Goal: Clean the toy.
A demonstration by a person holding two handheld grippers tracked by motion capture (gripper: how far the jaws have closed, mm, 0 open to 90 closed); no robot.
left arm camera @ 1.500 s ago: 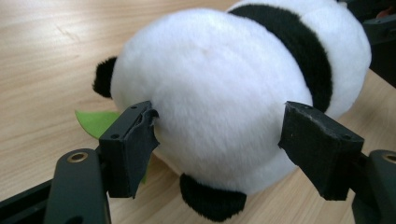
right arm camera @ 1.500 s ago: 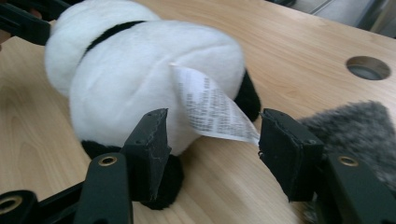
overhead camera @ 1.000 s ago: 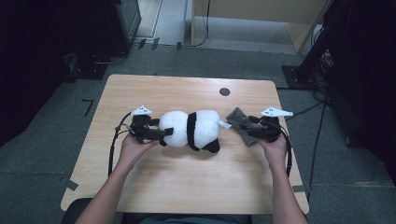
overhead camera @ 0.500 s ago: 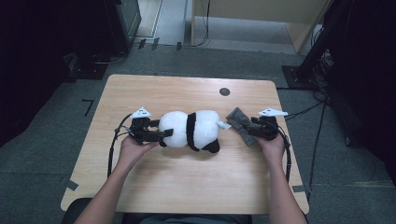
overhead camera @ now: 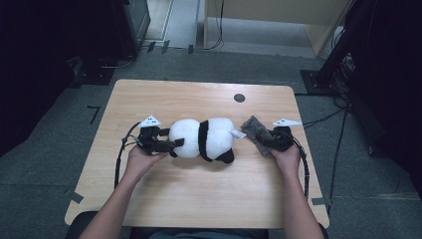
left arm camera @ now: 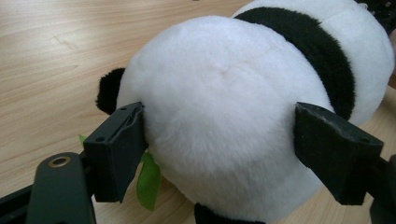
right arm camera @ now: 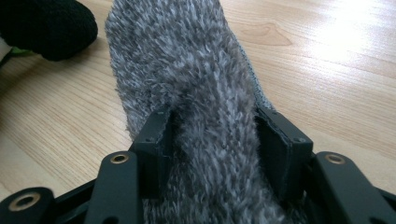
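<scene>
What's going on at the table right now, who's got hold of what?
A person works two handheld grippers at a wooden table. The left gripper has its jaws set around the rounded white end of a plush panda lying on its side; the pads sit against the fur. The right gripper holds a fuzzy grey sock between its jaws, which have just been closing, with the sock lying on the table just beyond the panda's other end.

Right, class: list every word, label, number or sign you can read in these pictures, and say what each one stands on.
None can be read.
The white tag on the panda plush: too small to tell any print.
The green tag under it: no print shows.
</scene>
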